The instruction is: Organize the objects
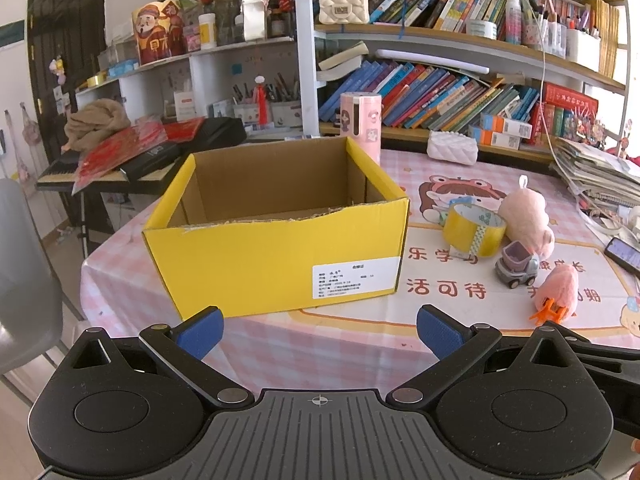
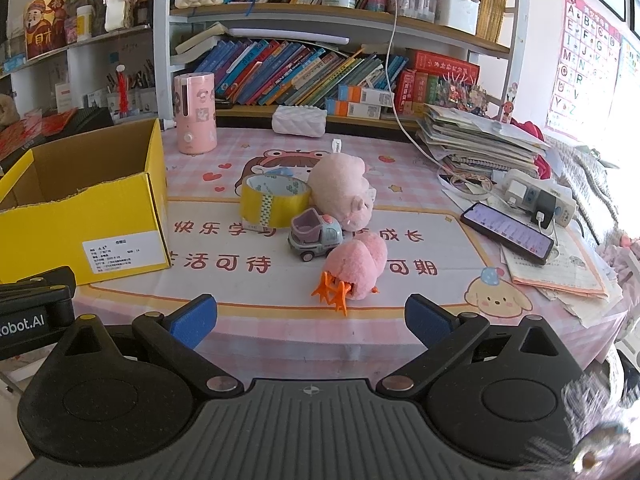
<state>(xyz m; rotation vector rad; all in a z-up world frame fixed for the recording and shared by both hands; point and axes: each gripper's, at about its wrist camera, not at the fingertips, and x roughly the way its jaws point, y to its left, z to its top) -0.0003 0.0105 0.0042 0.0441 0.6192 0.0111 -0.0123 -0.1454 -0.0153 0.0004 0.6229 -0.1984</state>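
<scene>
1. The pink plush duck (image 2: 357,270) lies at centre frame, just above the right gripper (image 2: 312,322), whose jaws are spread wide and hold nothing.
2. Behind it cluster a toy truck (image 2: 315,238), yellow tape roll (image 2: 274,200) and pink plush pig (image 2: 344,192).
3. The yellow cardboard box (image 1: 276,256) sits mid-frame above the left gripper (image 1: 320,334), also wide and unloaded; the box floor is partly hidden.

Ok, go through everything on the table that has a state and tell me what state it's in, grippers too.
Yellow box: open on top, upright, nothing visible inside.
Tape roll: standing on its flat side.
Toy truck: upright on its wheels.
Pink duck: tipped over, orange feet toward the camera.
Pink plush: lying on its side.
Phone: screen lit.
Left gripper: jaws open, holding nothing.
Right gripper: jaws open, holding nothing.
</scene>
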